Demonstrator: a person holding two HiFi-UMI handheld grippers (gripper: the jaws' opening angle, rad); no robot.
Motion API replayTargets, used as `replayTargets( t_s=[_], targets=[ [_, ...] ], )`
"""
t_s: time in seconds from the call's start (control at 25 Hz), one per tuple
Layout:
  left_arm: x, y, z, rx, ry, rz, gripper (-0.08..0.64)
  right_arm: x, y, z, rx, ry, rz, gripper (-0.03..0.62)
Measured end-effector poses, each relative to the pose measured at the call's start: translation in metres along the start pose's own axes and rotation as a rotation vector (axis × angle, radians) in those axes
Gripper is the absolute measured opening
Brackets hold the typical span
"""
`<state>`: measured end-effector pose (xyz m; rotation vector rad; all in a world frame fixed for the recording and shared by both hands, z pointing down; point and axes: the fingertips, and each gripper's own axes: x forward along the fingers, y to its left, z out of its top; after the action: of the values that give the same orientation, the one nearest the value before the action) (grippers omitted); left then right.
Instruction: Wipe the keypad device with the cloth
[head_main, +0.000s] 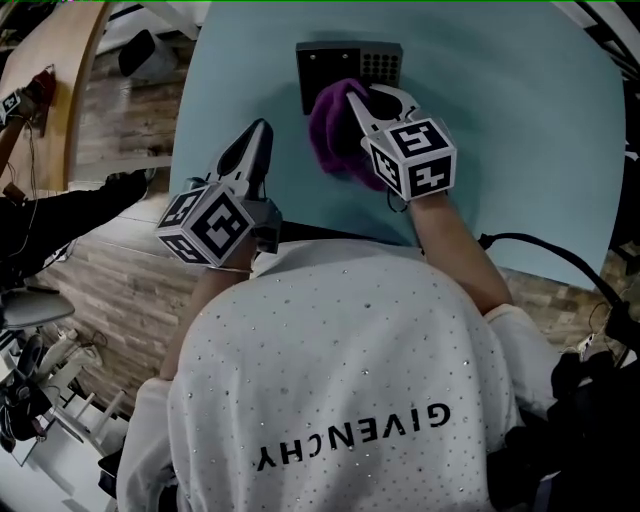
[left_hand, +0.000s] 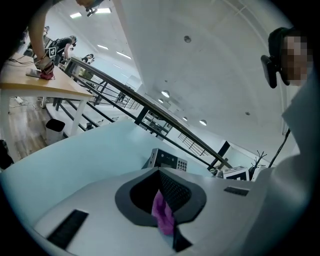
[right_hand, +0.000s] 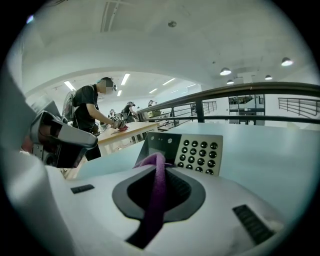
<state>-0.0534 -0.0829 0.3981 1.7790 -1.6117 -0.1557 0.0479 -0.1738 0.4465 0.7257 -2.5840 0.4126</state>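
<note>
Bench of pale blue, broad and smooth (head_main: 520, 150), bearing near its far edge a dark square keypad device with a panel of round buttons (head_main: 340, 62). Bunched over the device's near side, a fuzzy purple cloth (head_main: 335, 130), covering part of the dark left face and leaving the button panel bare. Clamped tight on a fold of that cloth, the right claw (head_main: 368, 98), tips right at the device. Off to the left, apart from cloth and device alike, the left claw (head_main: 262, 128), closed, with a scrap of purple fabric (left_hand: 162, 214) nipped in its seam; no telling whether joined to the main cloth.

Judged from this: wiping under way, cloth brought to the device, button panel seemingly yet to be covered.

Around: a wooden bench (head_main: 40, 90) off left, well clear; a black cable (head_main: 540, 245) by the near right corner; nothing lying in the cloth's path across the device.
</note>
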Motion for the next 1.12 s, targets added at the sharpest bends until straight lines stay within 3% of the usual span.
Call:
replayTargets(
  t_s=[0.4,0.84,1.0,1.12],
  targets=[
    [0.013,-0.008,0.0,0.013,0.012,-0.049,0.0,-0.021,-0.038,-0.006,0.066,-0.023,-0.103,0.015],
    [0.022,-0.013,0.004,0.024,0.032,-0.079,0.0,-0.035,-0.061,-0.011,0.052,-0.036,-0.197,0.015],
    [0.025,-0.018,0.003,0.024,0.035,-0.08,0.0,-0.043,-0.073,-0.015,0.117,-0.041,-0.212,0.017],
    [0.026,-0.014,0.004,0.02,0.038,-0.075,0.0,-0.043,-0.07,-0.005,0.109,-0.077,-0.206,0.017]
  ],
)
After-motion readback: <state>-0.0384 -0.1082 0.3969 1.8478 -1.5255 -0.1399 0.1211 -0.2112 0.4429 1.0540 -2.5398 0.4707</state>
